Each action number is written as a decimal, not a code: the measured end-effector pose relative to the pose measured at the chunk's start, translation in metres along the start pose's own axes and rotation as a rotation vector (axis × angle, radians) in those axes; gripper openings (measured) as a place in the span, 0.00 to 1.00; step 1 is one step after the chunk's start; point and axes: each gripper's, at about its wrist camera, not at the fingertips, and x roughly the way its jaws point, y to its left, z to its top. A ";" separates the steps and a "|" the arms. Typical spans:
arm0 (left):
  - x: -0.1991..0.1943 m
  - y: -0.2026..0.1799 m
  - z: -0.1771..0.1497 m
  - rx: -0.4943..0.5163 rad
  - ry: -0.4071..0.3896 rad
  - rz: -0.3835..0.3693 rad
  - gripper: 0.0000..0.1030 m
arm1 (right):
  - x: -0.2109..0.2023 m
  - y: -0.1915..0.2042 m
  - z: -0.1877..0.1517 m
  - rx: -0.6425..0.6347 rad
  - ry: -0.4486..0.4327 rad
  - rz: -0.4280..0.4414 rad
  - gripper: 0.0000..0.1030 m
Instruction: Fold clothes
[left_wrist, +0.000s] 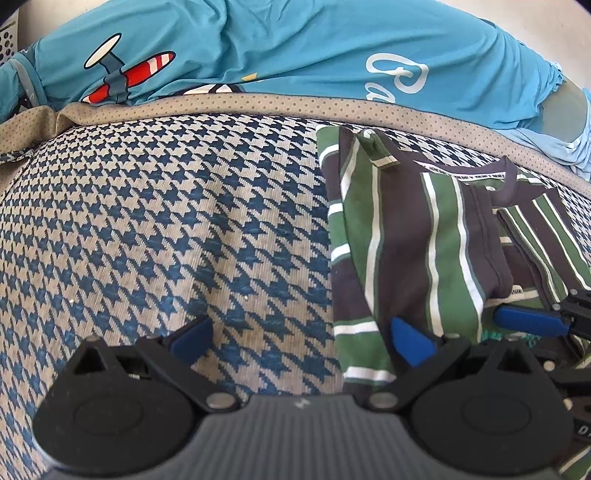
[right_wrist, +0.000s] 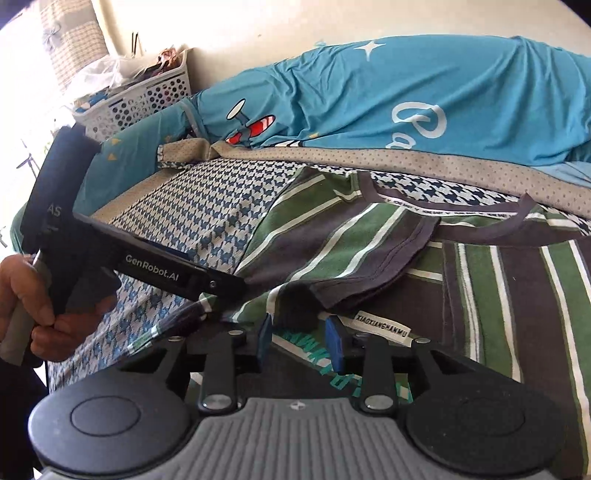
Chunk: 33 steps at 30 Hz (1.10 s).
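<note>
laundry basket (right_wrist: 147, 96) in right view only

A shirt (left_wrist: 424, 236) lies on the bed (left_wrist: 166, 221), right of the left tongs (left_wrist: 301, 338). Behind it a quilt (left_wrist: 295, 48) runs along the bed's far edge. A basket (right_wrist: 144, 99) stands far left, behind the bed.

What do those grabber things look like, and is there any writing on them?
Each is black, with two blue fingertip pads, round black discs on both sides and a ribbed grey middle. The left gripper has a long black body printed "GenRobot.AI" in white, seen from the right gripper. A bare hand holds its grey handle; no sleeve shows.
</note>
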 end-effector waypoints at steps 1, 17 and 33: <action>0.000 0.001 0.000 -0.002 0.001 -0.003 1.00 | 0.003 0.005 0.000 -0.028 0.002 -0.008 0.31; -0.001 0.009 0.004 -0.042 -0.003 -0.023 1.00 | 0.016 0.042 -0.002 -0.254 -0.001 -0.176 0.06; 0.004 0.014 0.024 -0.167 -0.094 -0.062 1.00 | -0.038 0.091 -0.005 -0.281 0.084 -0.116 0.06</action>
